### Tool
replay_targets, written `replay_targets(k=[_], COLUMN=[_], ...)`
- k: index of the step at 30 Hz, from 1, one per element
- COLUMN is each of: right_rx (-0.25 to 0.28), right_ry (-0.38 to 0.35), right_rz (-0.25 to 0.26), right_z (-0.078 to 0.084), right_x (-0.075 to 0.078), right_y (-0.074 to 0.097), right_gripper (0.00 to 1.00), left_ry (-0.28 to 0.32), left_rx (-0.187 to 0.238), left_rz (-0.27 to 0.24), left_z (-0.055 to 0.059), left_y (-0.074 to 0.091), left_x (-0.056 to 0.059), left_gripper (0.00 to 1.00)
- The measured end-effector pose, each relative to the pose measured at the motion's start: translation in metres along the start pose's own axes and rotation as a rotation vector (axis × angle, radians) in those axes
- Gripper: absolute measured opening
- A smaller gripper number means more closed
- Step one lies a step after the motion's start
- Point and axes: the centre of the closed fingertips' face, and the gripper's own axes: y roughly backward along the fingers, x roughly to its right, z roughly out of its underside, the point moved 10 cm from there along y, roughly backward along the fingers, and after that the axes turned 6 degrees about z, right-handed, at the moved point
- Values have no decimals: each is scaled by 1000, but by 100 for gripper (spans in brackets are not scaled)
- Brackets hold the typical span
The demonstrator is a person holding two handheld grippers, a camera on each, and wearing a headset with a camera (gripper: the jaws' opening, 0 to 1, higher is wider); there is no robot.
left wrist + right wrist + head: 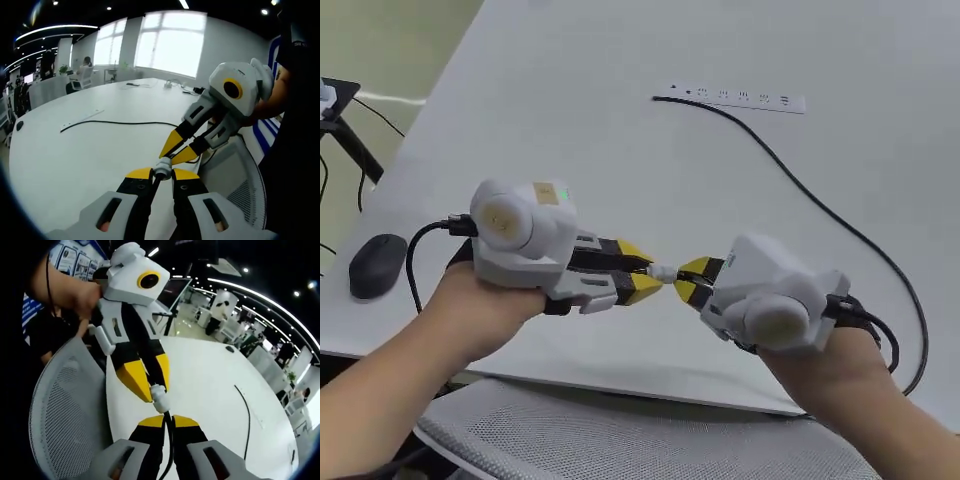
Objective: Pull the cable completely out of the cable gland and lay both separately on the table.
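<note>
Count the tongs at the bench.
2. The left tongs pinch the white gland; the right tongs face them tip to tip, holding the black cable.

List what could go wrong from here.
1. The cable gland sits only at the tips of the left gripper; a hard pull by the right gripper on the cable could pop it loose.
2. Both hover over the table edge, above the chair, so a freed part may miss the table.

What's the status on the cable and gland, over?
Left gripper shut on small white plastic cable gland. Right gripper shut on thin black cable, not yet pulled free. No obstruction seen.
</note>
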Motion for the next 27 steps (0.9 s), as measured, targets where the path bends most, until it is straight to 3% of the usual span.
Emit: replay_targets(k=[9, 10, 14, 21, 27], right_rx=[-26, -21, -33, -56, -79], right_ry=[-119, -175, -272, -344, -488], right_rz=[35, 38, 47, 69, 99], right_z=[15, 17, 28, 44, 64], right_x=[10, 11, 16, 21, 25], right_y=[3, 3, 4, 5, 7], right_gripper=[0, 0, 0, 0, 0], left_ry=[0, -2, -6, -17, -21], left_rx=[17, 20, 27, 29, 30], left_rz=[-7, -8, -9, -7, -5], left_z=[-2, -2, -3, -4, -5], left_y=[4, 4, 5, 3, 3], left_x=[-2, -3, -3, -4, -2], left_gripper=[15, 15, 15, 15, 15])
